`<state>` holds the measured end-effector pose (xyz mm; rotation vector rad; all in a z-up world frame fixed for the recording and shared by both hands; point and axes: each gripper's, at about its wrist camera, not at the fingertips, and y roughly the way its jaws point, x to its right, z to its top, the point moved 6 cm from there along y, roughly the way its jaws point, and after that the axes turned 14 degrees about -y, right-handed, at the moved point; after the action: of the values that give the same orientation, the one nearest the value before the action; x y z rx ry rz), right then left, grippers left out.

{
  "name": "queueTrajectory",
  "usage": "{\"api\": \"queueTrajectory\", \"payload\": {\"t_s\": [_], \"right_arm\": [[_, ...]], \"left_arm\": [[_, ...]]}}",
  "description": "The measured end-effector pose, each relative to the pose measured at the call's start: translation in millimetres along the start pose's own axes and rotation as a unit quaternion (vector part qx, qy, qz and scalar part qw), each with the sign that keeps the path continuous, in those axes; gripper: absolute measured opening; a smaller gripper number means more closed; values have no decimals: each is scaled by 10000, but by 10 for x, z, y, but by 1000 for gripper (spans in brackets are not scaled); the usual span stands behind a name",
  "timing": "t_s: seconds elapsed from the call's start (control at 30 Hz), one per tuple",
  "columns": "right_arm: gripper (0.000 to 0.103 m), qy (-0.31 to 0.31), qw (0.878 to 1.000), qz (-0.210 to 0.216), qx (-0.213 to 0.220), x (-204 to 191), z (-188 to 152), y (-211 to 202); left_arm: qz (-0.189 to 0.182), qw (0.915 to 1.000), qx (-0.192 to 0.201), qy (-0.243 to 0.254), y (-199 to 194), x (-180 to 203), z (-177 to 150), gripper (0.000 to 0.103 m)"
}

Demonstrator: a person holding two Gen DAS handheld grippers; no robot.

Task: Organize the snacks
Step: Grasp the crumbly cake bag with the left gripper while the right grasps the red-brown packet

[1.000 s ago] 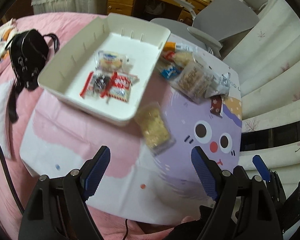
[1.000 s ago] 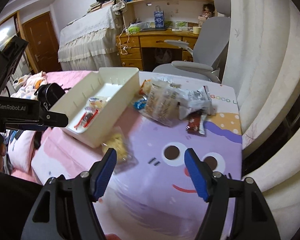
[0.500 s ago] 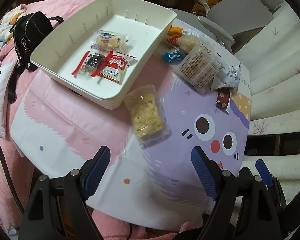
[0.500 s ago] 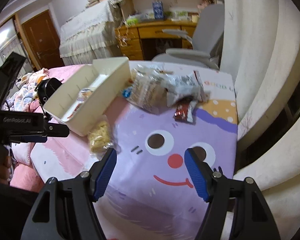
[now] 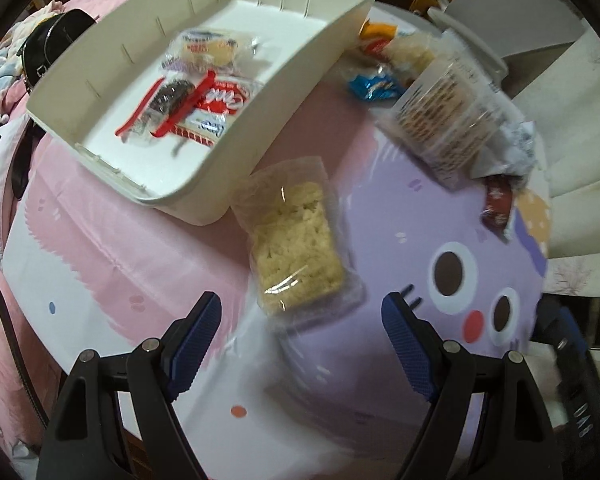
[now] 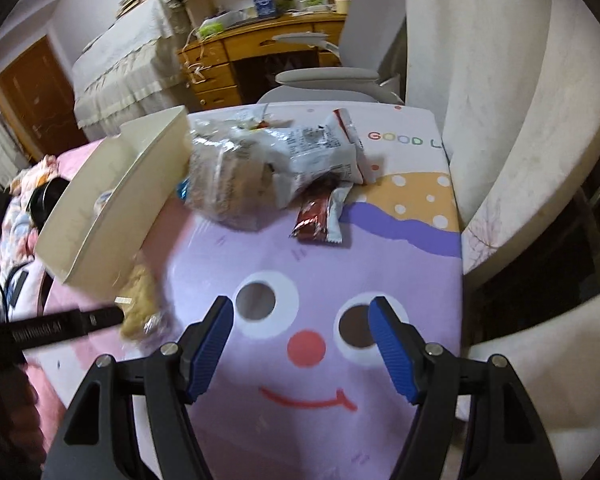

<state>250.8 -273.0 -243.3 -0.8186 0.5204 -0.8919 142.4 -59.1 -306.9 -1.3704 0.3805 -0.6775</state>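
A white tray [image 5: 260, 104] sits on the table and holds three wrapped snacks, among them a red-and-white packet [image 5: 216, 110]. A clear bag of pale rice crackers [image 5: 296, 244] lies just outside the tray's near corner. My left gripper [image 5: 300, 320] is open and empty, just short of that bag. Further back lies a heap of snacks: a clear cookie pack [image 5: 440, 120], a blue packet [image 5: 374, 86] and a dark red bar [image 6: 316, 212]. My right gripper [image 6: 300, 328] is open and empty over the purple face print, short of the red bar.
The table wears a pink and purple cartoon cloth [image 6: 308, 280]. A black bag [image 5: 56, 48] lies on the pink bedding to the left. A grey chair [image 6: 340, 76] and a wooden desk [image 6: 260, 44] stand behind the table. A white padded wall [image 6: 500, 120] runs along the right.
My left gripper has come down and forward toward the rice cracker bag, which now looks larger. My right gripper has moved forward over the purple face print. Both stay open.
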Motion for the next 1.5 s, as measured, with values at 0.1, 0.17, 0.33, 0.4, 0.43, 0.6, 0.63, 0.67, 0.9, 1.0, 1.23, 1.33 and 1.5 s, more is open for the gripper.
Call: {"api": "queueTrajectory", "payload": {"t_s": [0.1,0.17,0.33,0.4,0.43,0.6,0.63,0.67,0.9,1.0,1.23,1.33,1.5], "right_arm": [[70,104,9999,-45,-35,64,87,201],[70,120,9998,-131,-59,105,154,350],[70,94,9995,-287,-121,160,299,661],[70,96,9994,-297,-125,168,336,759],[70,88,9994,-306,-135,167,352,813],[68,-58,9986,-489,-197,144,399,1021],[66,-93,9983,-535,-188,145,410,1051],[65,-150,9981,-574,-177,137,422,1089],[59,-543,9960,-710,46,72,517,1245],[54,-641,9948,-787,113,40,546,1269],[45,-646,9950,-764,39,10,553,1263],[40,-677,9953,-698,-21,2,552,1239],[37,-581,9963,-596,-206,8,479,1168]], "left_arm": [[164,9998,-122,28,172,-3,21,80],[188,9997,-141,38,240,4,38,79],[239,9993,-237,165,382,44,93,79],[237,9992,-259,214,440,68,133,79],[241,9991,-258,250,471,87,153,79],[295,9980,-322,461,601,165,211,75],[304,9978,-355,467,628,166,221,73],[328,9977,-374,468,650,163,231,71],[436,9957,-248,780,698,269,303,65],[417,9952,-241,856,695,283,304,62],[406,9930,-149,1101,641,387,355,54],[443,9929,-223,1078,642,399,344,54],[618,9907,-329,1163,651,393,271,54]]}}
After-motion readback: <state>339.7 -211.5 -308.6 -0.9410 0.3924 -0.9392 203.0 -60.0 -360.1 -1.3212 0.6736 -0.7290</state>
